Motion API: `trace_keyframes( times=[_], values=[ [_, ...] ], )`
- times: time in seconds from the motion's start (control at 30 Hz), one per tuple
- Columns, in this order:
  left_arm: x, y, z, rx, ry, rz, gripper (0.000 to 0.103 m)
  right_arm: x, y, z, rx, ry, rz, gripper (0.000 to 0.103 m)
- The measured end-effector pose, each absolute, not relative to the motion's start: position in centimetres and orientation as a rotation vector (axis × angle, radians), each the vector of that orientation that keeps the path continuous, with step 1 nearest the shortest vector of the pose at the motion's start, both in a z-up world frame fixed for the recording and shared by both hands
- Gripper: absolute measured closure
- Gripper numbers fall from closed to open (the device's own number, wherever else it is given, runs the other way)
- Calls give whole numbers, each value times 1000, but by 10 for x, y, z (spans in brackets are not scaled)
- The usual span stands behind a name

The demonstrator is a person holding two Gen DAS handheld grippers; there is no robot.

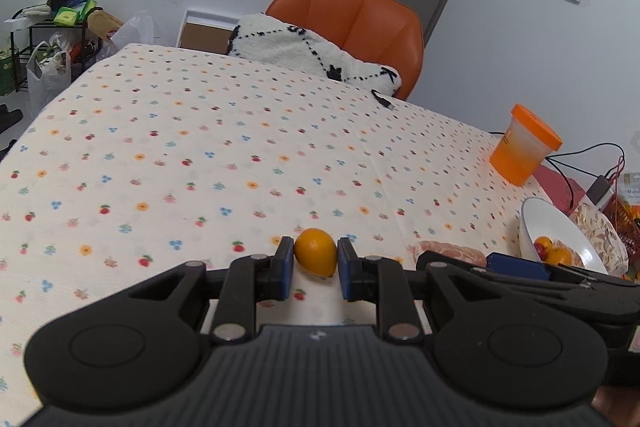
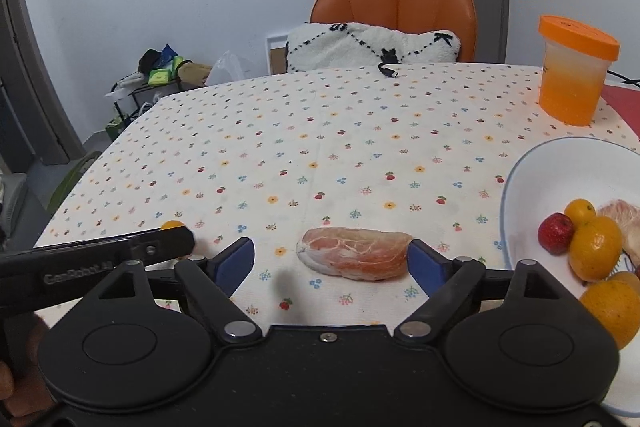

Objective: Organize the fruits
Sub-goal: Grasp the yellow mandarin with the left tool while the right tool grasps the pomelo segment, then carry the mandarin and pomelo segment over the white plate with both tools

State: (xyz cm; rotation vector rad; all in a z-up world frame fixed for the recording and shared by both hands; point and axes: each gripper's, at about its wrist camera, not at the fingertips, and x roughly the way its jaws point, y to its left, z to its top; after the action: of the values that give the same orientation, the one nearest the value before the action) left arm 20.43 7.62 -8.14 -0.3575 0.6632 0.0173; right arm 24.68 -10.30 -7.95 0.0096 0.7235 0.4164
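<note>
Ahead of my left claw (image 1: 316, 261) the flower-dotted white tablecloth (image 1: 192, 147) lay open all the way to the far edge. Only a small orange kumquat (image 1: 315, 252) filled the gap between its blue pads. My right claw (image 2: 331, 255) stood wide, a peeled pink pomelo wedge (image 2: 354, 253) between its fingers. To its right, the white ceramic bowl of fruit (image 2: 532, 179) and the orange-lidded plastic tub (image 2: 572, 79) blocked that side.

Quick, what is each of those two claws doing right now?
Left gripper: shut on the small orange fruit.
Right gripper: open around the pomelo segment.
</note>
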Motion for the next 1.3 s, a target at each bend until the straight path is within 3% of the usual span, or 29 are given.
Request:
trace_keyframes(
  times=[0.5, 0.63, 1.17, 1.2, 1.23, 1.27, 1.3],
  values=[
    [199, 87, -80, -379, 651, 17, 82, 257, -91, -88, -126, 706, 371, 20],
    [199, 87, -80, -378, 653, 19, 82, 252, -93, -88, -154, 681, 380, 35],
    [187, 61, -56, -326, 611, -2, 82, 219, -125, -57, -39, 608, 456, 39],
    [186, 59, -55, -321, 607, -6, 82, 217, -128, -55, -35, 600, 455, 41],
    [185, 56, -53, -317, 604, -8, 82, 215, -131, -53, -30, 592, 458, 53],
    [183, 54, -52, -314, 600, -10, 82, 215, -133, -52, -25, 596, 463, 88],
    [182, 52, -51, -311, 597, -12, 82, 215, -136, -51, -15, 610, 456, 93]
  ],
)
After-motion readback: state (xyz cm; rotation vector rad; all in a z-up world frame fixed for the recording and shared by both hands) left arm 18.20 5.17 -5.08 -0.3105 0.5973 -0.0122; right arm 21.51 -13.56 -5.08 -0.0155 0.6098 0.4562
